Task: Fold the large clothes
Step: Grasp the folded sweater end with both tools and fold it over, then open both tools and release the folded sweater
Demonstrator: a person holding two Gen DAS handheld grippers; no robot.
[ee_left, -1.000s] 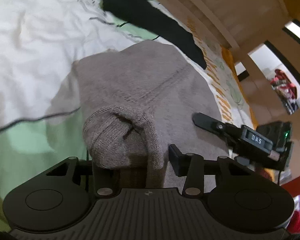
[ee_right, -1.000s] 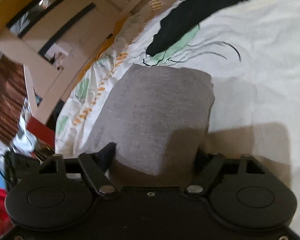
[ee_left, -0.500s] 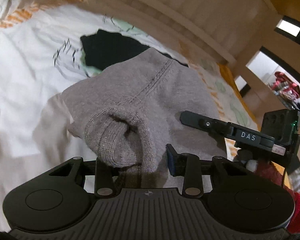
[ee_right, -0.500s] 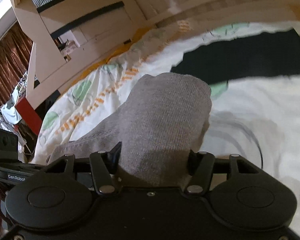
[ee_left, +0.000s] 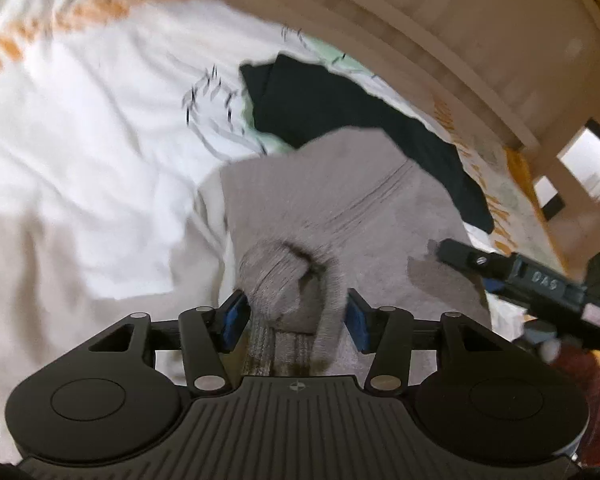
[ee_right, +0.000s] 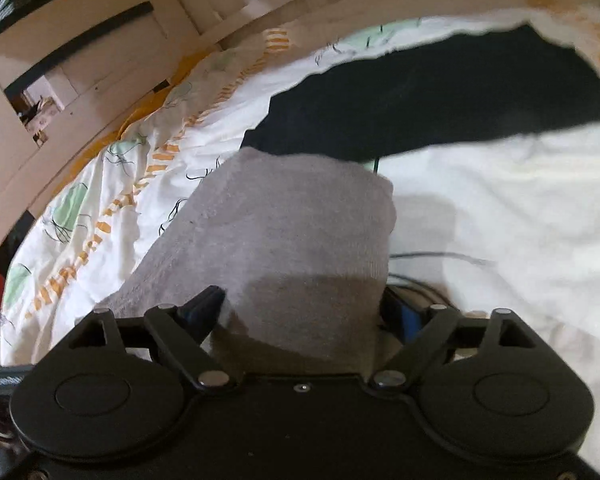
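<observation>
From my left gripper (ee_left: 296, 316) I look down at the grey sweater (ee_left: 332, 208). A bunched-up, rolled bit of it sits right between my two blue pads (ee_left: 233, 316). My jaws are opening now, about half wide. The pads sit close on each side of the bunch, and I cannot tell if they touch it. The rest of the sweater spreads out ahead of me on the white bedcover (ee_left: 80, 152). A black cloth (ee_left: 340, 108) lies further ahead, just past the sweater's far edge. My other gripper (ee_left: 512, 276) pokes in from the right, over the sweater's right side. From my right gripper (ee_right: 300, 308) I see the sweater (ee_right: 284, 216) again, a thick folded part. It fills the space between my fingers and reaches ahead. My jaws are opening and stand wide, with the fold between them. The black cloth (ee_right: 440, 92) lies ahead and to the right, and the white bedcover (ee_right: 500, 208) is on my right.
</observation>
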